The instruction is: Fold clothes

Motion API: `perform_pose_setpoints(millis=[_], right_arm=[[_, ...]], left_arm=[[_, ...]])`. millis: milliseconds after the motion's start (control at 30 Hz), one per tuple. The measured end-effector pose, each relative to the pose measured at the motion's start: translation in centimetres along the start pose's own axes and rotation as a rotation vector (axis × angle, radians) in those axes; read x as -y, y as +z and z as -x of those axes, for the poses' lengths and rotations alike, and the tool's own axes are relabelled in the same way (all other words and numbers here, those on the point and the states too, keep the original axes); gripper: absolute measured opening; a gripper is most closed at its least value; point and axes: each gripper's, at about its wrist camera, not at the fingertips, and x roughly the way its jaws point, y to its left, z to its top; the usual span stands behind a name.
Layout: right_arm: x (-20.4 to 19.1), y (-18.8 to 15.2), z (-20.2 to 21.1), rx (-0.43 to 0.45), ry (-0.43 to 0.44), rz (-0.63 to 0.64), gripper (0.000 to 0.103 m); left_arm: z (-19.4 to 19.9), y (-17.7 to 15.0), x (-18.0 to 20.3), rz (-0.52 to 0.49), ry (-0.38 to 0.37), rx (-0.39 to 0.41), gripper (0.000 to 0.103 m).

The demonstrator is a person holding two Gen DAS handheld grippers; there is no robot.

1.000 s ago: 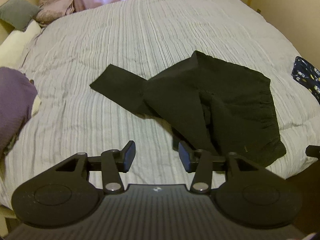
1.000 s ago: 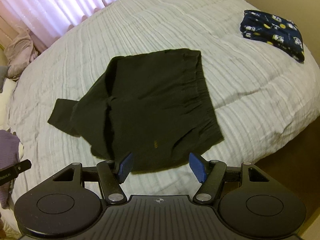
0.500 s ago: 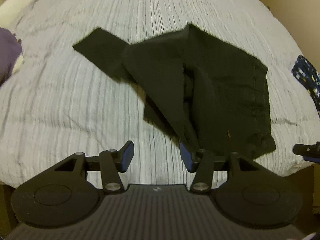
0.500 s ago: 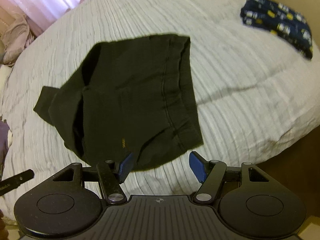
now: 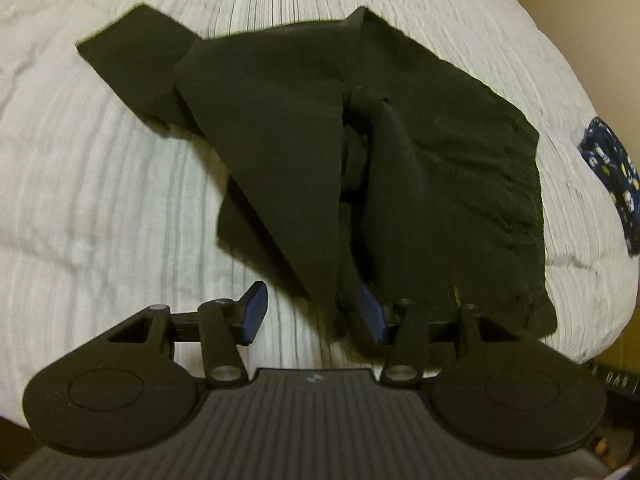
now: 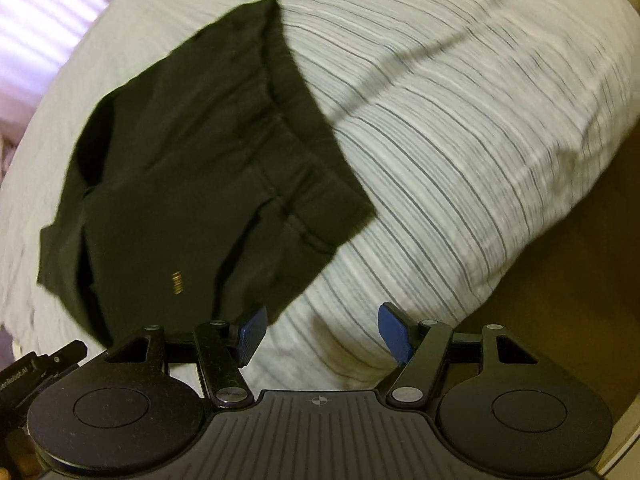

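A pair of black shorts [image 5: 304,140] lies crumpled on the striped white bedspread [image 5: 88,184], one leg folded over and pointing at the near edge. It also shows in the right wrist view [image 6: 192,168], with a small gold logo near its hem. My left gripper [image 5: 312,310] is open, low over the bed's near edge, with the tip of the folded leg between its blue pads. My right gripper [image 6: 320,334] is open and empty above the bedspread [image 6: 460,140], just right of the shorts' near hem.
A folded navy patterned garment [image 5: 612,184] lies at the bed's right edge. The bed's near edge drops off to a brown floor [image 6: 560,288] at the right. The left gripper's body [image 6: 36,368] shows at the lower left of the right wrist view.
Both grippers have moved forward and down towards the shorts' near edge. The leg tip now lies between the left gripper's pads. Both stay open.
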Motion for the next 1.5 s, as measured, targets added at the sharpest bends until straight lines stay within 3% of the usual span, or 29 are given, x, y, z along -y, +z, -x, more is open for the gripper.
perform_pose_setpoints(millis=[67, 133, 167, 200, 300, 333, 500, 633, 700, 767, 833, 900, 1167, 1233, 1300, 1467, 1500], right_arm=[[0.4, -0.2, -0.8, -0.003, -0.009, -0.029, 0.066], [0.6, -0.5, -1.7, -0.003, -0.021, -0.054, 0.066], [0.6, -0.7, -2.1, -0.003, -0.026, -0.067, 0.066], [0.6, -0.9, -2.5, -0.003, -0.032, -0.079, 0.066], [0.3, -1.2, -3.3, -0.005, -0.05, -0.109, 0.066], [0.1, -1.3, -3.5, -0.006, -0.057, -0.118, 0.066], [-1.1, -1.2, -3.3, 0.023, -0.063, -0.167, 0.066], [-2.3, -0.5, -2.9, 0.063, -0.066, -0.193, 0.066], [-2.9, -0.2, -2.8, 0.092, -0.067, -0.196, 0.066], [-3.2, 0.0, -2.7, 0.12, -0.068, -0.205, 0.066], [-3.3, 0.1, -2.7, 0.145, -0.069, -0.219, 0.066], [-2.9, 0.1, -2.9, 0.152, -0.061, -0.244, 0.066], [-0.8, -0.9, -4.6, 0.227, 0.04, -0.402, 0.066], [-0.2, -1.0, -5.0, 0.254, 0.074, -0.443, 0.081], [0.0, -1.0, -5.4, 0.273, 0.103, -0.459, 0.084], [-0.1, -1.2, -5.9, 0.329, 0.118, -0.474, 0.084], [0.0, -1.3, -5.9, 0.343, 0.13, -0.481, 0.083]], left_arm=[[-1.7, 0.3, -0.6, 0.004, -0.008, -0.008, 0.045], [-3.2, 0.5, -1.2, 0.001, -0.019, -0.018, 0.036], [-3.4, 0.8, -1.4, -0.006, -0.049, -0.023, 0.022], [-3.5, 1.0, -1.7, -0.014, -0.079, -0.029, 0.015], [-2.1, 2.7, -1.9, -0.089, -0.123, -0.018, 0.011], [-0.6, 3.8, -2.1, -0.122, -0.126, 0.026, 0.011], [7.6, 14.2, -5.6, -0.259, -0.056, 0.324, 0.011], [11.3, 28.1, -9.5, -0.34, 0.147, 0.633, 0.014], [12.1, 34.0, -12.9, -0.207, 0.185, 0.71, 0.016], [12.0, 37.1, -16.5, -0.012, 0.166, 0.687, 0.017], [10.6, 36.1, -19.1, 0.079, 0.191, 0.684, 0.025], [7.8, 32.9, -20.7, 0.134, 0.165, 0.593, 0.048], [-3.5, 20.3, -27.4, 0.344, 0.059, 0.225, 0.043], [-6.2, 17.3, -29.0, 0.396, 0.031, 0.136, 0.043], [-7.6, 16.3, -29.5, 0.48, -0.021, 0.121, 0.043], [-9.6, 18.1, -29.4, 0.59, -0.09, 0.179, 0.049], [-10.3, 18.4, -29.2, 0.592, -0.09, 0.178, 0.046]])
